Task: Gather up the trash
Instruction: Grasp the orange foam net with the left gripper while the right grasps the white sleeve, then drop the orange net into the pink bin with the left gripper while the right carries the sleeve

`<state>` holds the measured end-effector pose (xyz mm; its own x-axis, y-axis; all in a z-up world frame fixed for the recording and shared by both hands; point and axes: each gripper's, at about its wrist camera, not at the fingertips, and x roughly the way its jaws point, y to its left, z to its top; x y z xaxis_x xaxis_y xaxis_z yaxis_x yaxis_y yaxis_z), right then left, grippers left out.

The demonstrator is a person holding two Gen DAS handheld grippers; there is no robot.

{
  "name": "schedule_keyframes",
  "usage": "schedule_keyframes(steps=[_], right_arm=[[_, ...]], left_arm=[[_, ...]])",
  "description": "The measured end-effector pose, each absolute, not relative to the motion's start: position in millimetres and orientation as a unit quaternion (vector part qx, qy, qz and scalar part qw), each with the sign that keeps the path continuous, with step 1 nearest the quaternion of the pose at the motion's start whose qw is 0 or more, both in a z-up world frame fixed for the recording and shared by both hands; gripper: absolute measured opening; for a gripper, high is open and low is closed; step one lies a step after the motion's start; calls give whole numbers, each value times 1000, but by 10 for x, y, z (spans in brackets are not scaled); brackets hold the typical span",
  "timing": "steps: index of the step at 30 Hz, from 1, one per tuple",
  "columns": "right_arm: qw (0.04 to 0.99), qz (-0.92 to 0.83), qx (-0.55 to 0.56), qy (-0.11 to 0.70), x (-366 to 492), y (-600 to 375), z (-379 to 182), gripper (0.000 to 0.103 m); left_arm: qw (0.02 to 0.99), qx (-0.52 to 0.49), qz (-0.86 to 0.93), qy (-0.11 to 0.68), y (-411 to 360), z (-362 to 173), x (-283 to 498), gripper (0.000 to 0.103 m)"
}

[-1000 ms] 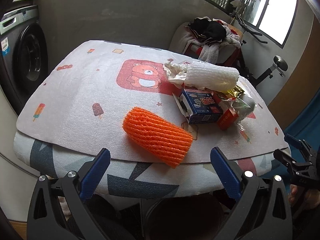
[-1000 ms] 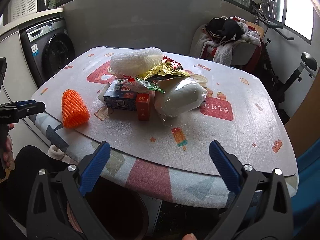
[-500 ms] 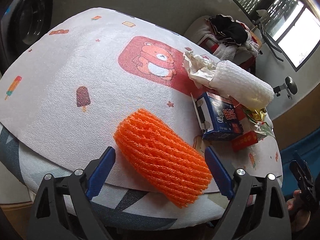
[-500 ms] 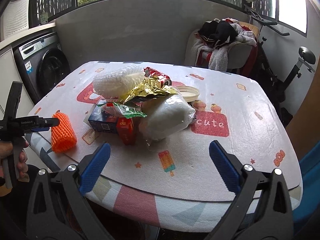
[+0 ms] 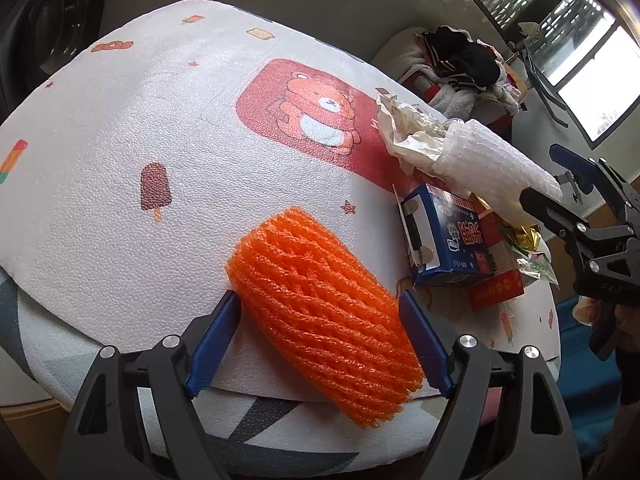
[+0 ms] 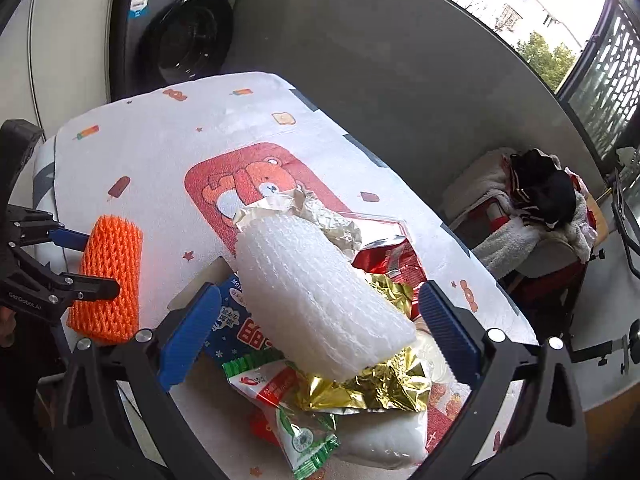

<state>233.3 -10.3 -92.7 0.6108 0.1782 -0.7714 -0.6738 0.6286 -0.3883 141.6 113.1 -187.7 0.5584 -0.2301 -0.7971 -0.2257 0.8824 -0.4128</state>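
Starting collection: left gripper [image 5: 320,316] open astride orange net [image 5: 324,316], right gripper [image 6: 320,312] open astride white net [image 6: 320,300]; nothing lifted, whole pile [image 6: 360,384] left.

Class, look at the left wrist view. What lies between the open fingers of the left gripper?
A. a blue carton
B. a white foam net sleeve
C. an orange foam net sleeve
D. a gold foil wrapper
C: the orange foam net sleeve sits between the left gripper fingers, jaws open.
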Motion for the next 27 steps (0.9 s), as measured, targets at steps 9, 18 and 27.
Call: schedule_keyframes(steps=[9,18,27], right_arm=[[826,278,-301,387,2305,-132,-804,52],[890,246,-170,345,1990,-837,-362,52],[913,233,-81,324,1456,-1446,-234,52]], left_arm=[[859,-230,-23,457,1116,-1786,1374,41],[886,-194,-55,418,922,-1352,1266,25],[908,-137,-105,382,587,-878,985,24]])
